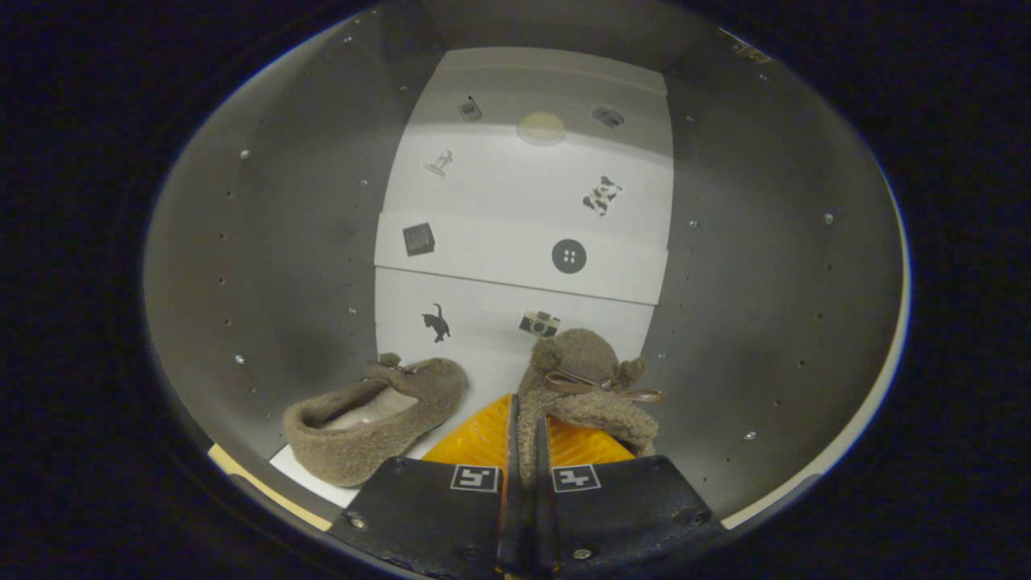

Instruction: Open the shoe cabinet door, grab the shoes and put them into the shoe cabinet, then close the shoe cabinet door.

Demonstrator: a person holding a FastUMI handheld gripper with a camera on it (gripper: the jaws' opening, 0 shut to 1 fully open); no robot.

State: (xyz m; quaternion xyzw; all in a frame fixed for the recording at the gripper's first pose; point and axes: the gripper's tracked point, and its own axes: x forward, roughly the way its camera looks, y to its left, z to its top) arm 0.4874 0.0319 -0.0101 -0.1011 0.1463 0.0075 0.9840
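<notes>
1. One fuzzy brown slipper (374,419) lies on its side on the cabinet floor (491,334), near the left wall, already stowed.
2. The second slipper (584,383) hangs toe-up, its edge clamped between the gripper (524,451) fingers, likely about to join the first.
3. Two slippers; six stickers on the back panel (523,193).

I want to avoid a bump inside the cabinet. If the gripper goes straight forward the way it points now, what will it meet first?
The gripper is shut on the held shoe, which leads the way. Straight ahead, the floor looks free up to the cabinet's back wall with small pictures, probably the first contact. The other shoe lies beside that line. Depth is unclear.
</notes>
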